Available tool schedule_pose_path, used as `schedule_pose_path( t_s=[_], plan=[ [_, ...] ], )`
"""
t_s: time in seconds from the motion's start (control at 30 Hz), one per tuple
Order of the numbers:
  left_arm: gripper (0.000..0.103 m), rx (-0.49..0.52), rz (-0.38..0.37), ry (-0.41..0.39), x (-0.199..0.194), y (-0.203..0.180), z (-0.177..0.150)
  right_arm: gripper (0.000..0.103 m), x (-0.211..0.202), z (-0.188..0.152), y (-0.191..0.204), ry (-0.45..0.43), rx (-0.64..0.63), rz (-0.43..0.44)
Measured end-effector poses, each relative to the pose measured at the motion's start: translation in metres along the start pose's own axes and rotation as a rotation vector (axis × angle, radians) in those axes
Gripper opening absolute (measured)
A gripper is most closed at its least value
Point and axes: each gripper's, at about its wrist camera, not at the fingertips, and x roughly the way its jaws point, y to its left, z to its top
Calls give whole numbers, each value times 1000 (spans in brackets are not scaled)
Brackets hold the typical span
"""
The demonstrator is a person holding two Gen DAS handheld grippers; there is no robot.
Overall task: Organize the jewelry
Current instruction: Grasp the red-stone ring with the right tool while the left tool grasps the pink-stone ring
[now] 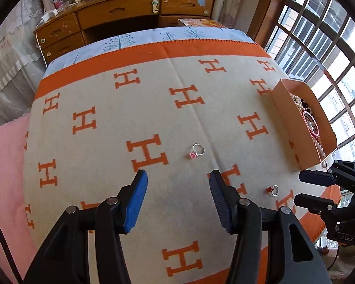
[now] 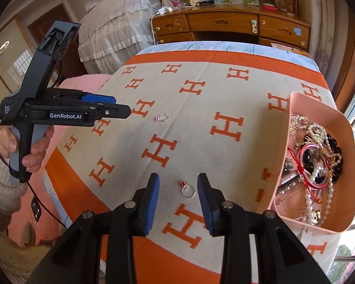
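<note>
A silver ring with a pink stone (image 1: 197,151) lies on the cream and orange H-pattern blanket (image 1: 106,99), just ahead of my open, empty left gripper (image 1: 178,177). It shows farther off in the right wrist view (image 2: 162,117). A silver ring with a red stone (image 2: 187,189) lies between the fingers of my open right gripper (image 2: 178,181), low over the blanket; it also shows in the left wrist view (image 1: 272,190). The right gripper (image 1: 303,188) sits at the right edge there. A pink box (image 2: 319,108) at the right holds several bracelets and pearl strands (image 2: 317,161).
The blanket covers a table (image 2: 260,47) with a light blue cloth at the far end. A wooden dresser (image 1: 120,14) stands behind it. A barred window (image 1: 319,47) is on the right. A pink cloth (image 1: 4,156) lies at the left.
</note>
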Motion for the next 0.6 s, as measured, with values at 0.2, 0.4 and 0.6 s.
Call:
schedule_pose_path(
  t_s=[0.2, 0.4, 0.6],
  plan=[
    [53, 109, 3, -17, 19, -4, -8, 34, 30, -8, 14, 56, -141, -74],
    [53, 173, -8, -24, 37, -7, -8, 33, 45, -14, 18, 61, -214, -113],
    [53, 207, 4, -30, 49, -12, -1, 15, 44, -14, 17, 52, -216, -120]
  ],
)
